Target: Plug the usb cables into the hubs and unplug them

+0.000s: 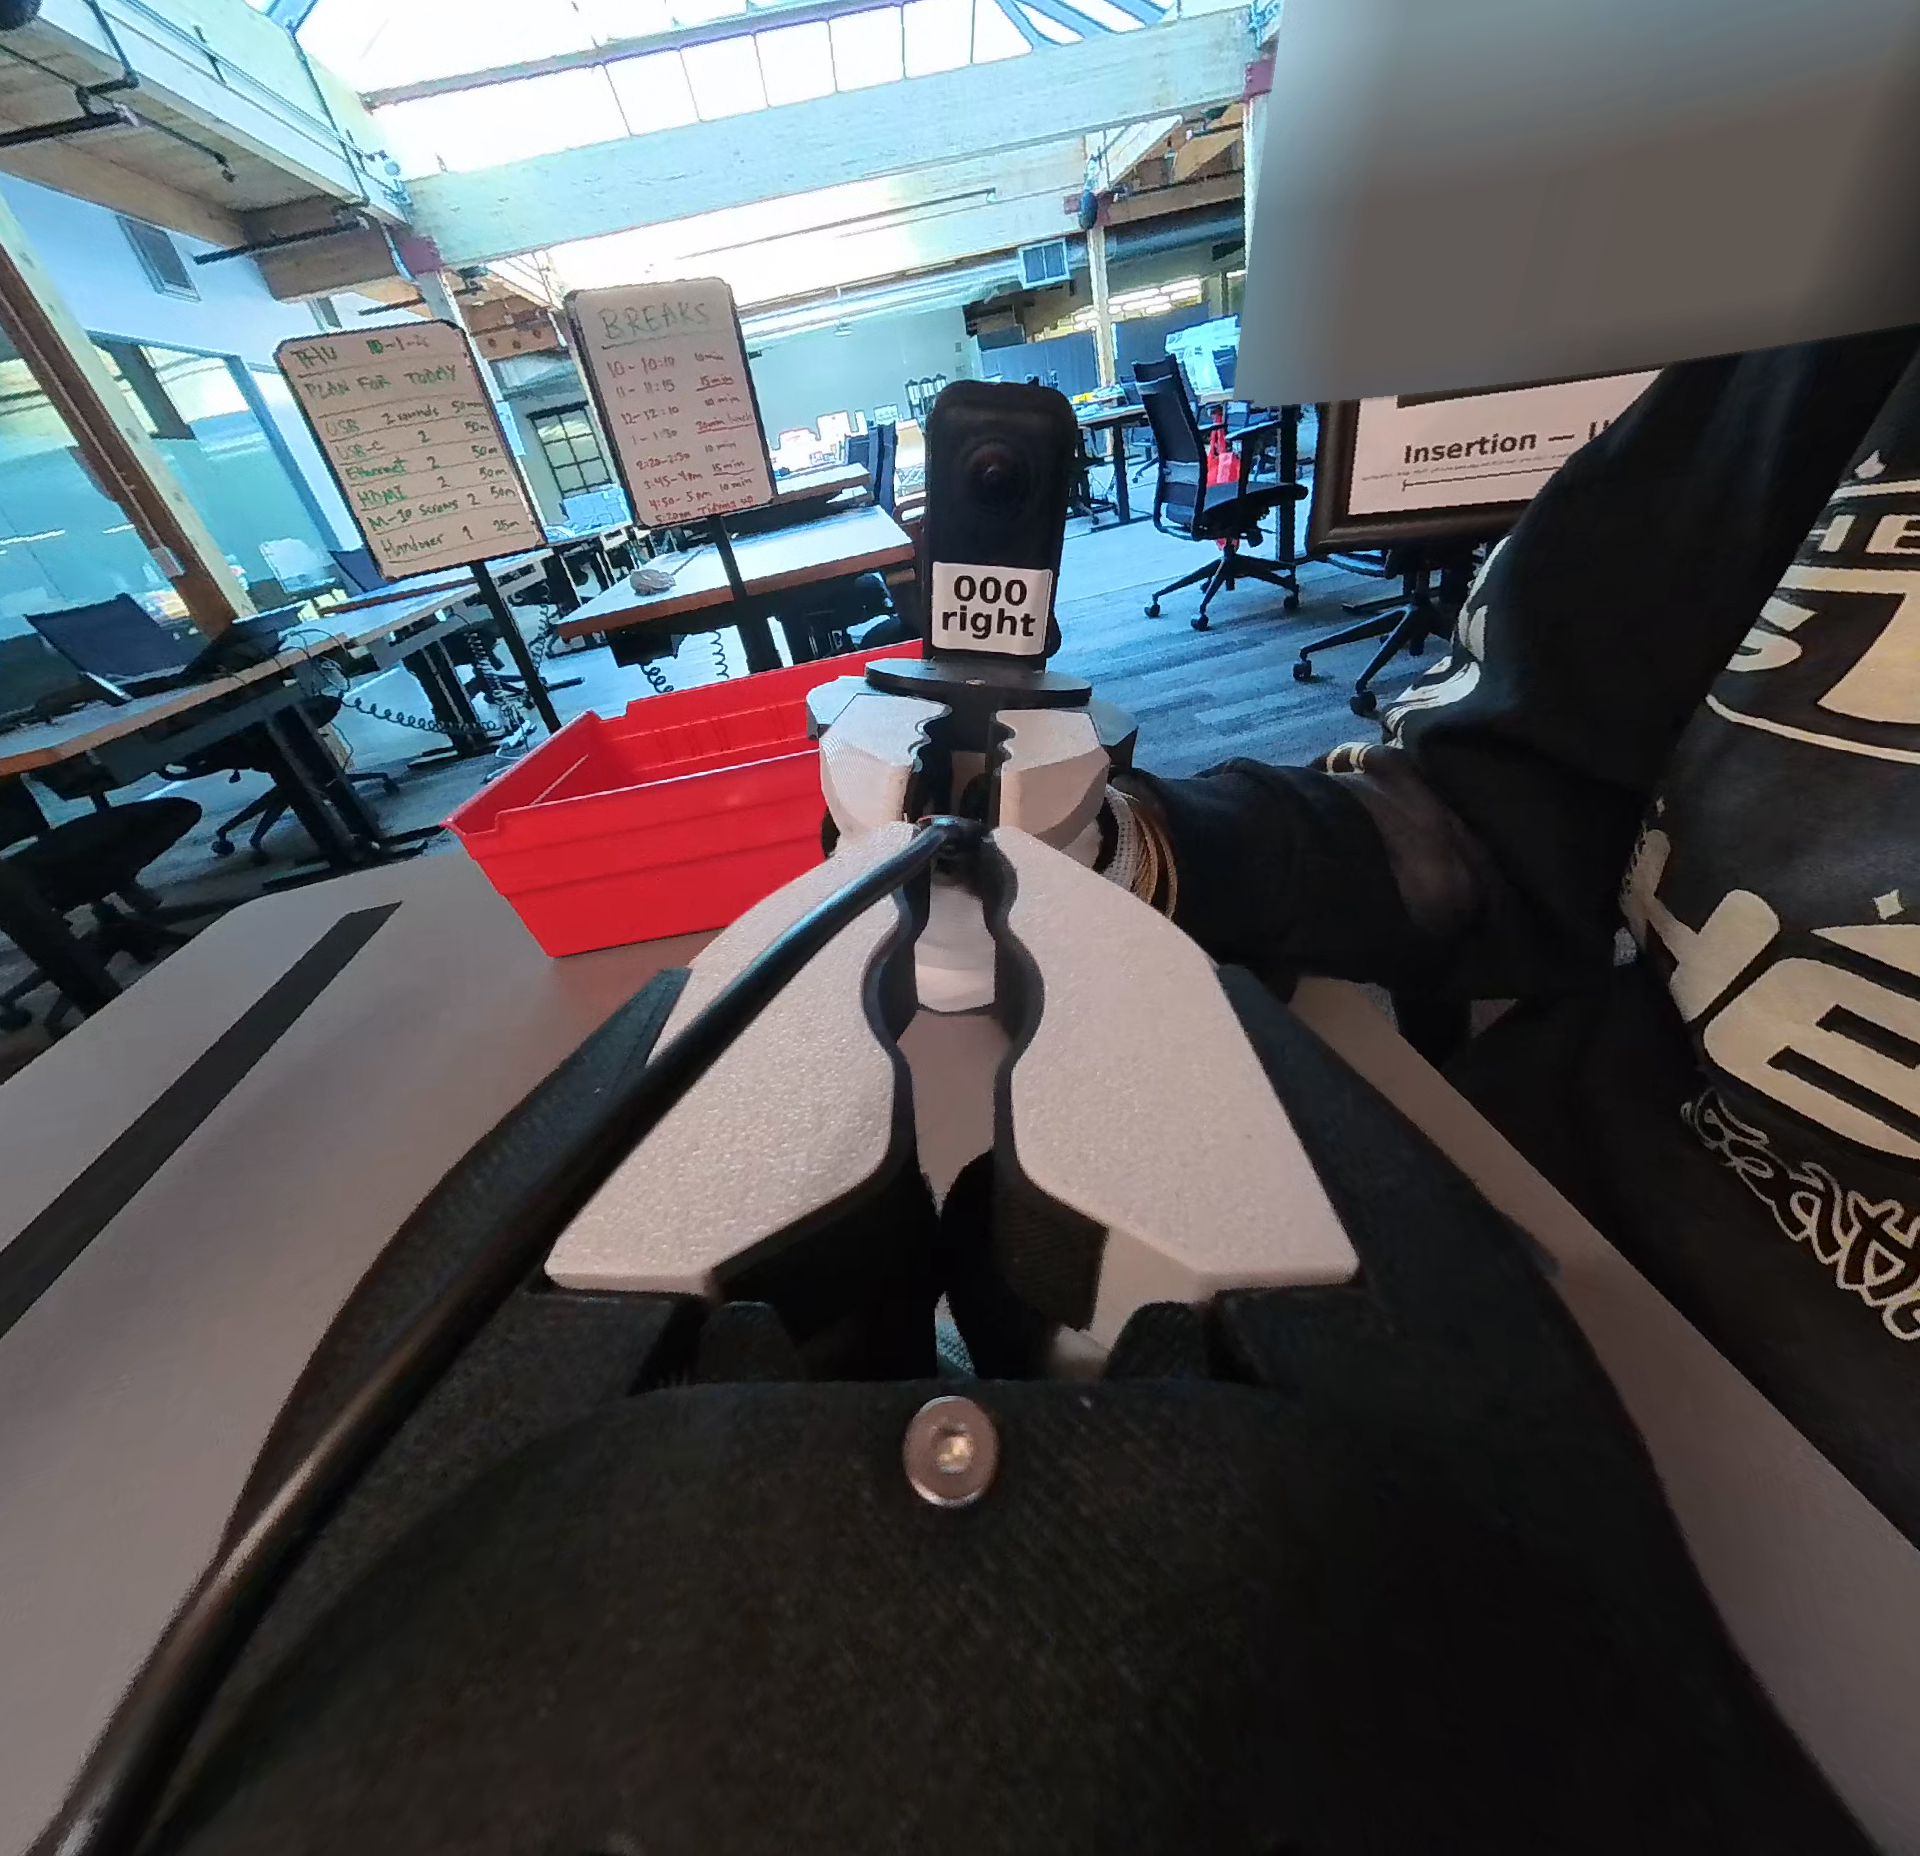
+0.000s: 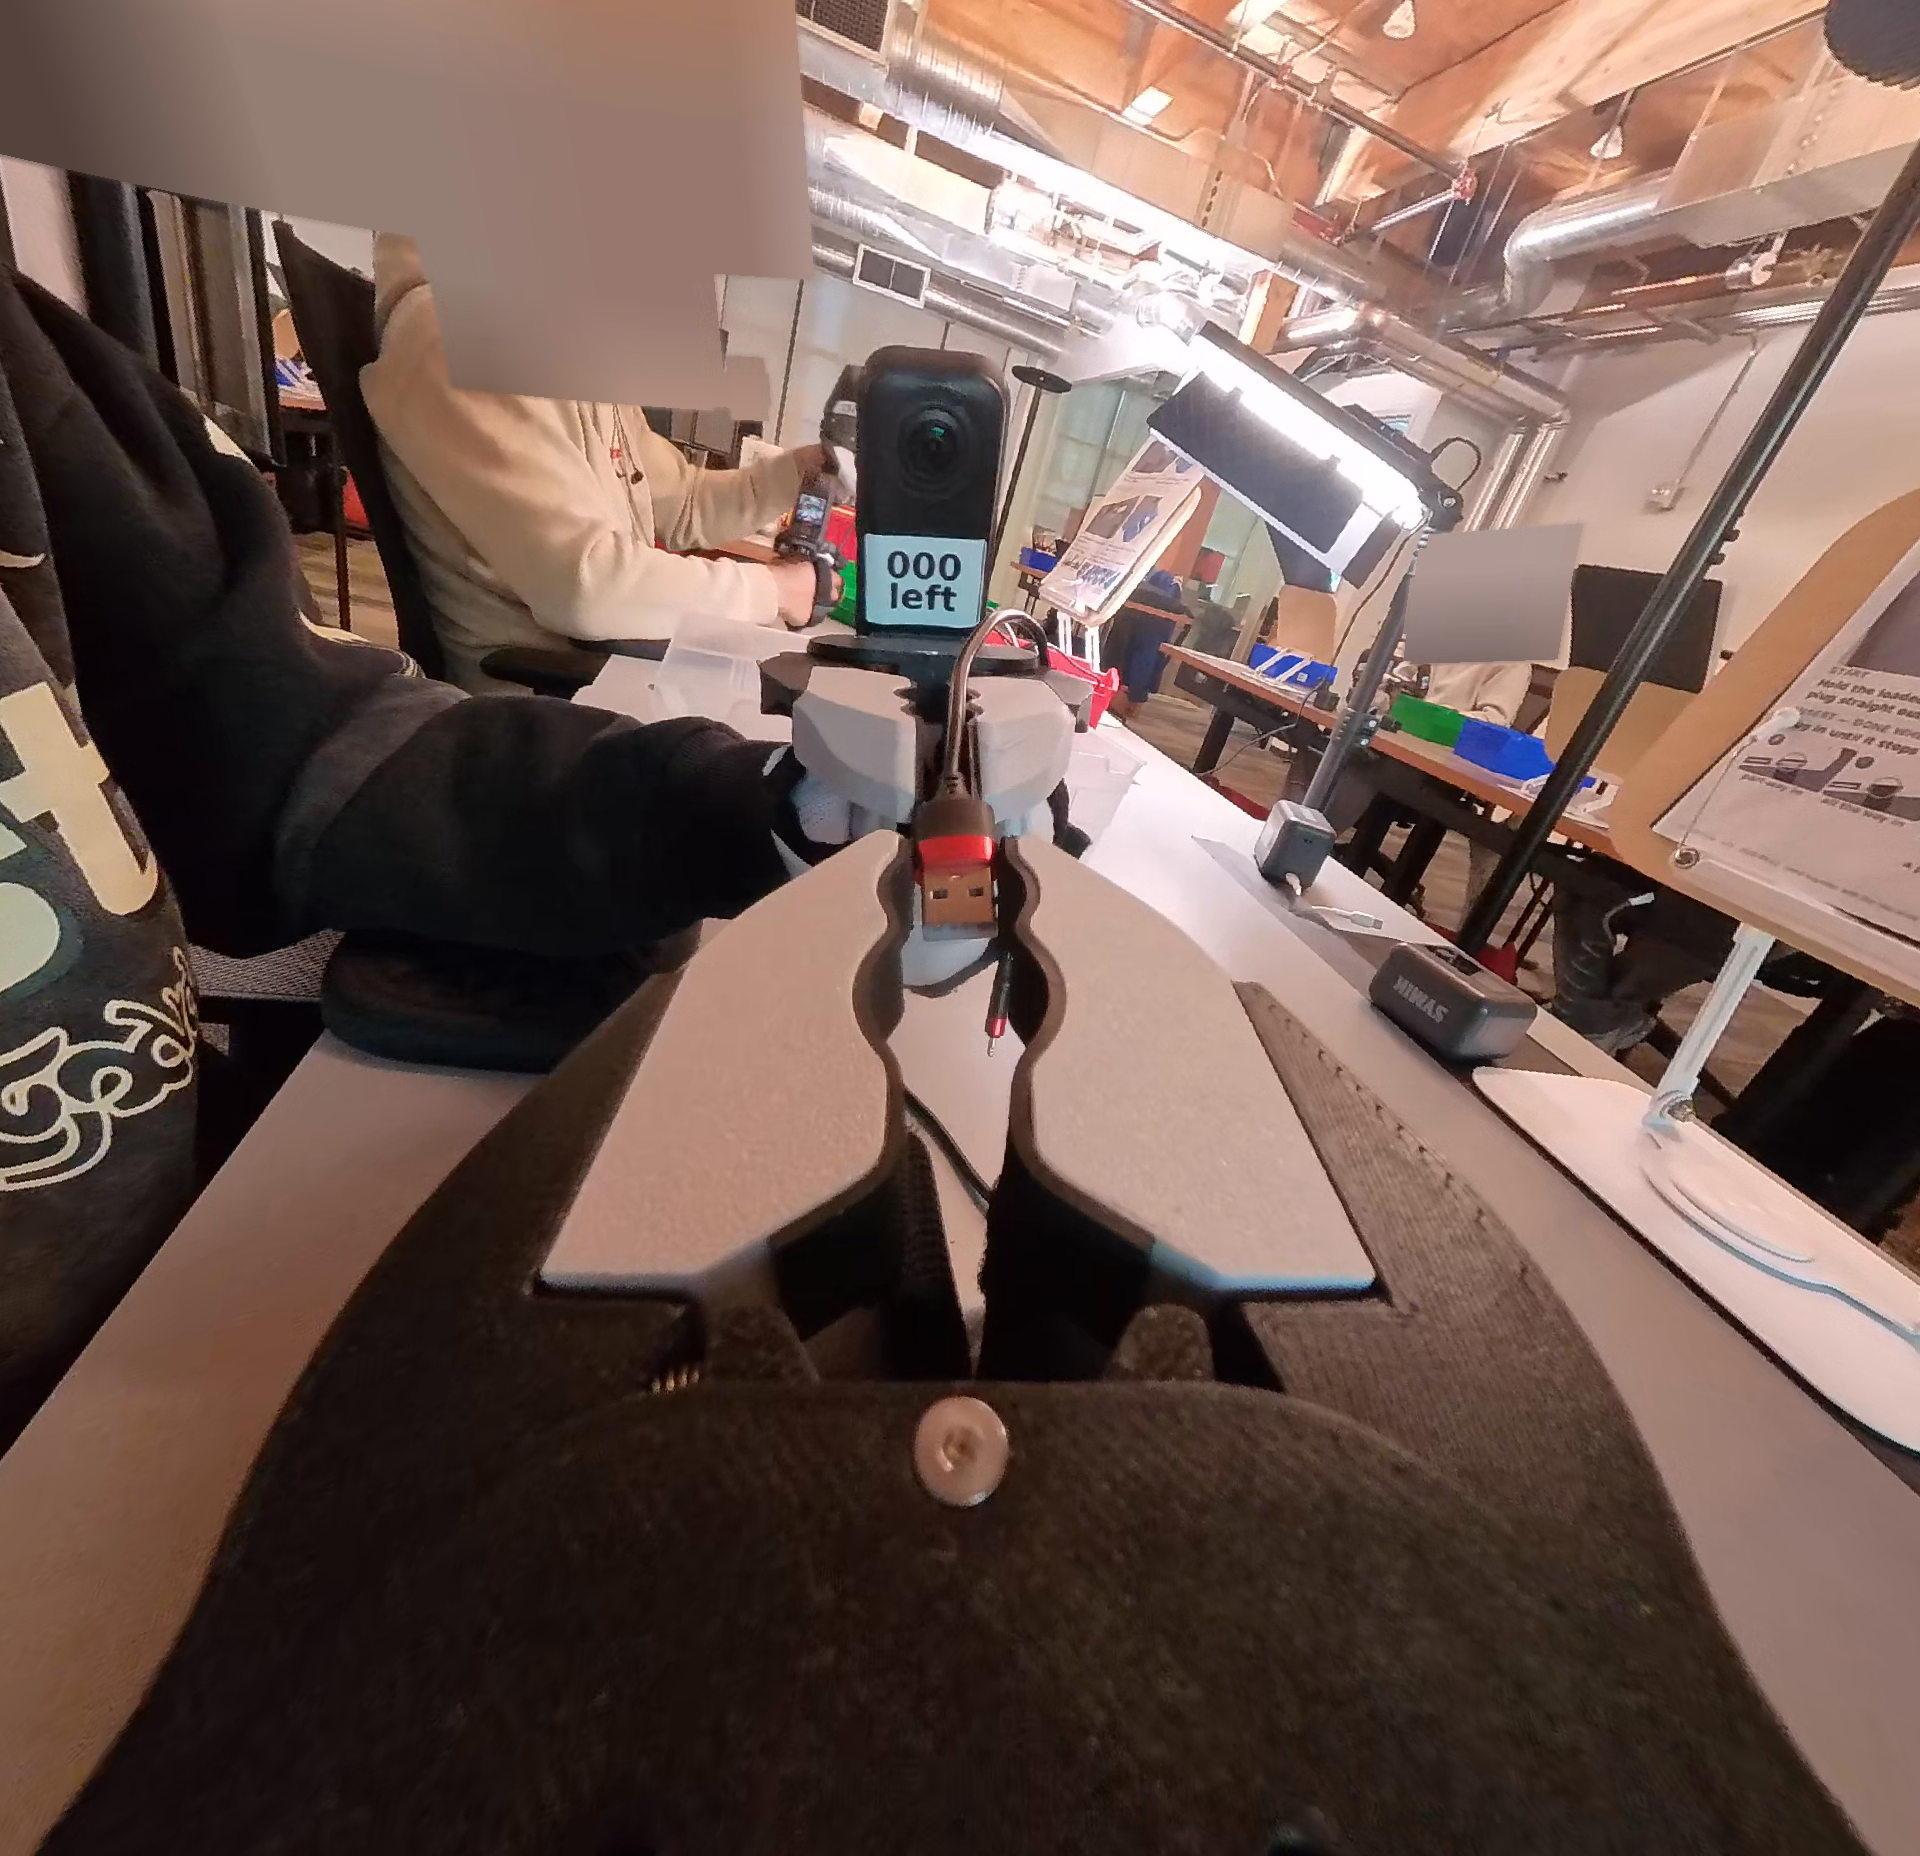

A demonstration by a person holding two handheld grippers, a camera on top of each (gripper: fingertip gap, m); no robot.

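My left tool [image 1: 951, 871] pinches a black cable [image 1: 665, 1058]; only the right wrist view shows its red-collared USB plug [image 2: 954, 871] poking between my right tool [image 2: 951, 933], whose fingers look nearly closed, grip unclear. Red bin [image 1: 644, 840] at 11 o'clock; grey hubs [image 2: 1449, 996] at 2 o'clock on the desk [image 2: 1195, 871].

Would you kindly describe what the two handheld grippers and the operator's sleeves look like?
Each gripper, left and right, has two broad light-grey textured fingers with wavy inner edges, on a black woven-textured body with one silver screw. Each carries an upright black camera with a white printed sticker. The operator wears a black printed sweatshirt with long sleeves; a white glove shows.
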